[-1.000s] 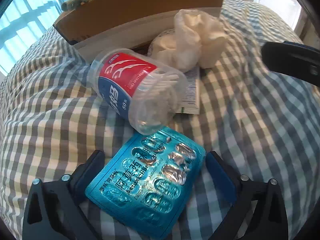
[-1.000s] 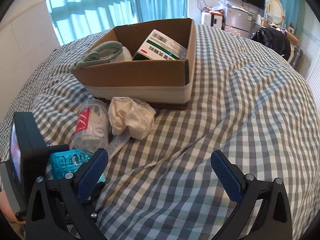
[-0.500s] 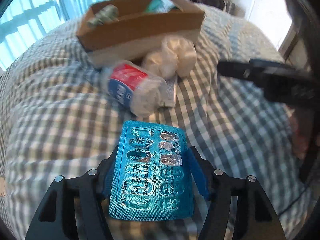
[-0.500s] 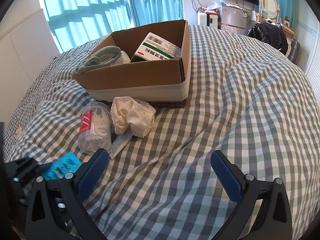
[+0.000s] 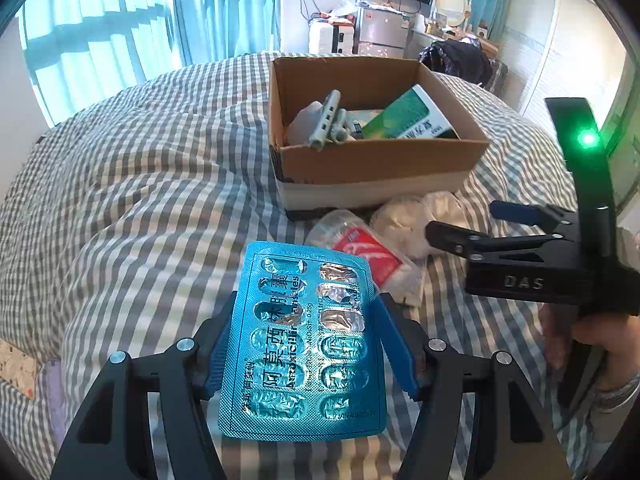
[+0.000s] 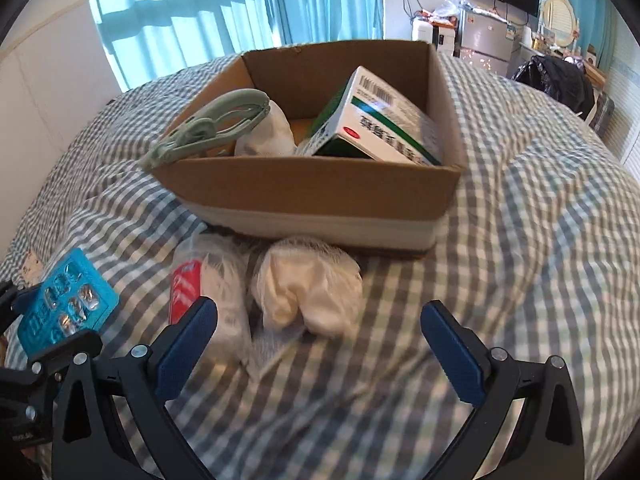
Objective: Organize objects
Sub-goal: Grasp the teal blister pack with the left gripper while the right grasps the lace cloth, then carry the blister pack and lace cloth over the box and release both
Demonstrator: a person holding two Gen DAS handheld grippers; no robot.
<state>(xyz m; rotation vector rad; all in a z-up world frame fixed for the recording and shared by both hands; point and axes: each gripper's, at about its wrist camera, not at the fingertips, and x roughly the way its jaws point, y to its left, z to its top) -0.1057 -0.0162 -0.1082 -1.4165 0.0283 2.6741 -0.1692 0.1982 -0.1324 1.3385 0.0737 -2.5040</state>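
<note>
My left gripper (image 5: 306,344) is shut on a blue blister pack of pills (image 5: 304,344) and holds it above the checked bedspread; the pack also shows at the left of the right wrist view (image 6: 64,304). My right gripper (image 6: 320,340) is open and empty, just in front of a white crumpled cloth bundle (image 6: 308,292) and a clear tub of floss picks with a red label (image 6: 208,300). Both lie against the front of an open cardboard box (image 6: 304,192), which holds a green-and-white medicine box (image 6: 380,120), a pale green clip (image 6: 212,124) and a white item.
The checked bedspread (image 6: 540,240) lies in folds around the box. A flat tube or sachet lies under the cloth bundle. Blue curtains, a fridge, a TV and a dark bag stand beyond the bed. The right gripper's body (image 5: 540,264) is to the right of the left one.
My left gripper has shut on the blister pack and lifted it off the bed, drawing back from the box. My right gripper has moved forward toward the cloth bundle and the tub.
</note>
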